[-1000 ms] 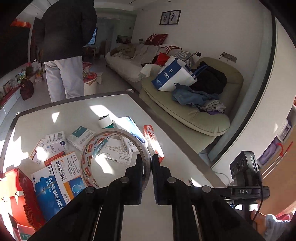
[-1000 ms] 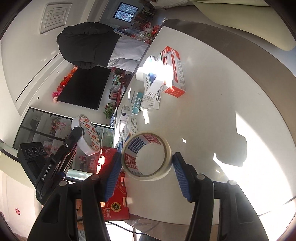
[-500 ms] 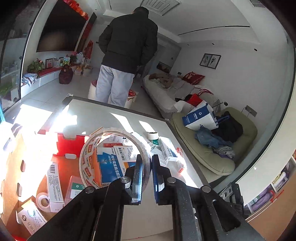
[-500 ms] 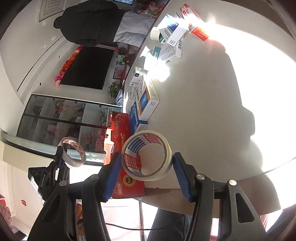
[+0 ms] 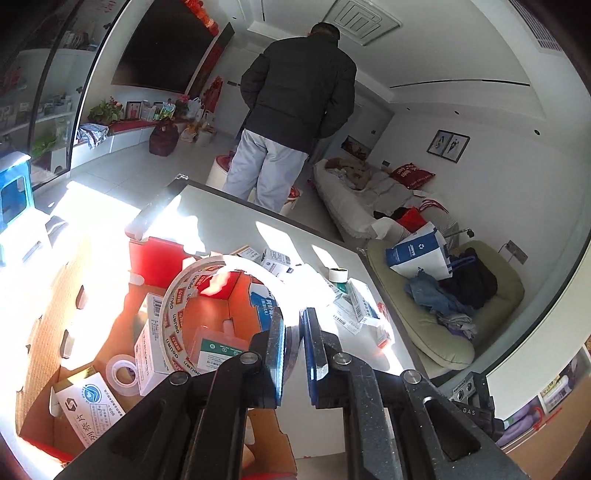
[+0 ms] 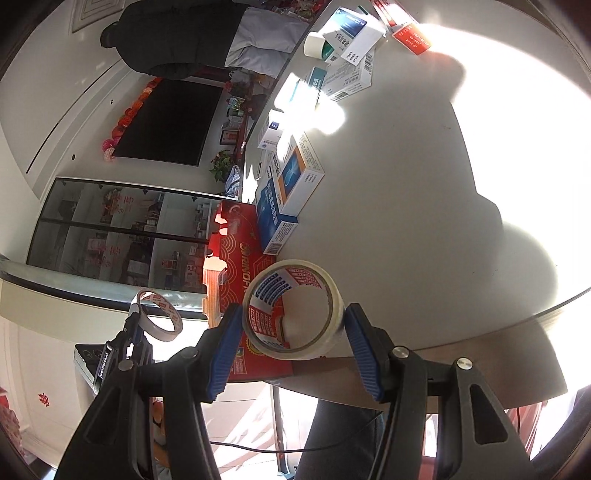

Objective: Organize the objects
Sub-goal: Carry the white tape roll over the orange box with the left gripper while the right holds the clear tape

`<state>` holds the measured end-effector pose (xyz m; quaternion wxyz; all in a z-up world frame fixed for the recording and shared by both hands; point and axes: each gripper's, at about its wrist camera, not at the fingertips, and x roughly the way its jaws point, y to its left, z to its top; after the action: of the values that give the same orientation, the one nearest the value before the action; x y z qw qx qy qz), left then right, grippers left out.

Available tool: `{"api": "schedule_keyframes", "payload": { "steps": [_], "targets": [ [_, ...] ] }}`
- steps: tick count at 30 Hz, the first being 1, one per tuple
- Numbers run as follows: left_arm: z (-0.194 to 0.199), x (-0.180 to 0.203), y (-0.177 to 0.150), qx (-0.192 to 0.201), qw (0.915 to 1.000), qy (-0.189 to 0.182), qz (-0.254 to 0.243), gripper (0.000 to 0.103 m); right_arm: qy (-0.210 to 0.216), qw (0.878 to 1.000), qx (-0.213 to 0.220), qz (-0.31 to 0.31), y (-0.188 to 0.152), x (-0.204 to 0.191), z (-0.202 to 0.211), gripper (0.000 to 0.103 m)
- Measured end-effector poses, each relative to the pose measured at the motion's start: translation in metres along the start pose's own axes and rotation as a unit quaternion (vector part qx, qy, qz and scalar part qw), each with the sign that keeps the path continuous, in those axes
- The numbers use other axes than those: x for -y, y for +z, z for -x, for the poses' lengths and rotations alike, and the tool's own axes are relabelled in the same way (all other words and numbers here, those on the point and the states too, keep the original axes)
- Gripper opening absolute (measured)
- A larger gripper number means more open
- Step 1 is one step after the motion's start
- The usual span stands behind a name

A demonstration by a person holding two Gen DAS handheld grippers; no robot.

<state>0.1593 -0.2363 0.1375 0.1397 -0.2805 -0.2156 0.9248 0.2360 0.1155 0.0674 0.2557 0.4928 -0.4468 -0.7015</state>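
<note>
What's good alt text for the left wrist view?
The left gripper pinches a thin tape ring by its rim above an open cardboard box holding medicine boxes and a clear tape roll; behind, a person stands facing away.

My left gripper (image 5: 291,347) has ribbed blue rubbery pads on matt black plastic. The thin white paper tape ring (image 5: 184,295) looks matt; the open brown corrugated cardboard box (image 5: 48,314) rough; the white bench (image 6: 388,166) smooth.

surface: white table (image 5: 236,225) with dark rim | on it: scattered medicine boxes (image 6: 295,177), small white tape roll (image 5: 338,273), red toothpaste box (image 6: 412,35) | at the table's edge: open red carton (image 5: 155,258)
</note>
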Motion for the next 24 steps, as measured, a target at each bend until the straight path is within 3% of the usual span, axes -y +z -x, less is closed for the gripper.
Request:
{"api": "schedule_keyframes", "payload": {
  "steps": [24],
  "targets": [
    [-0.0043, 0.0049, 0.0054, -0.007, 0.9999, -0.007, -0.007, 0.009, 0.009, 1.0, 0.007, -0.015, 0.0025, 0.0039, 0.0047, 0.056]
  ]
}}
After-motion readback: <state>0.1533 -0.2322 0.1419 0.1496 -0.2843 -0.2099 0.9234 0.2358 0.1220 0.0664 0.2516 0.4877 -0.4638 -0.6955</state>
